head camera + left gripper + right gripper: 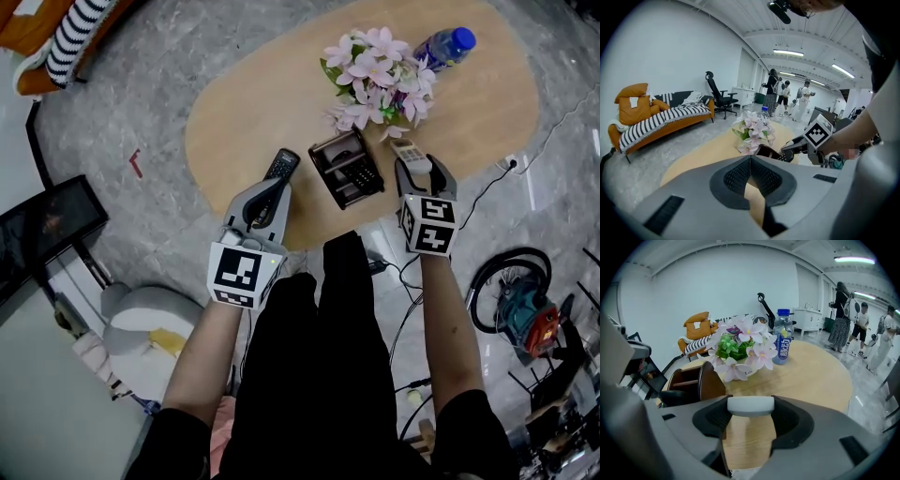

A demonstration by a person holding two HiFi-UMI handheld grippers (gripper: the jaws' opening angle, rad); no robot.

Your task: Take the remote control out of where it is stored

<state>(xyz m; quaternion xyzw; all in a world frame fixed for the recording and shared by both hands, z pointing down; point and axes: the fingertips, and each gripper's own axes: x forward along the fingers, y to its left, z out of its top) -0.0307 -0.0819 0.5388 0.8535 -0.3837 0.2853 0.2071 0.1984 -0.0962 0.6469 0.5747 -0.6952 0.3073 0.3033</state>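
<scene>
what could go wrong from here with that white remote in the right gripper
1. The right gripper holds the white remote near one end, and the rest sticks out ahead. It might pivot or slip onto the table.
2. Its free end is close to the flowers and the holder, so a swing could knock them.
3. The shut left gripper is right by the black remote and could nudge it.

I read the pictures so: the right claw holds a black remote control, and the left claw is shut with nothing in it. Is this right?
Not quite. The right claw holds a white remote control, not a black one; the right gripper view shows its white end between the jaws. The rest stands: the left claw is shut with nothing in it.
</scene>
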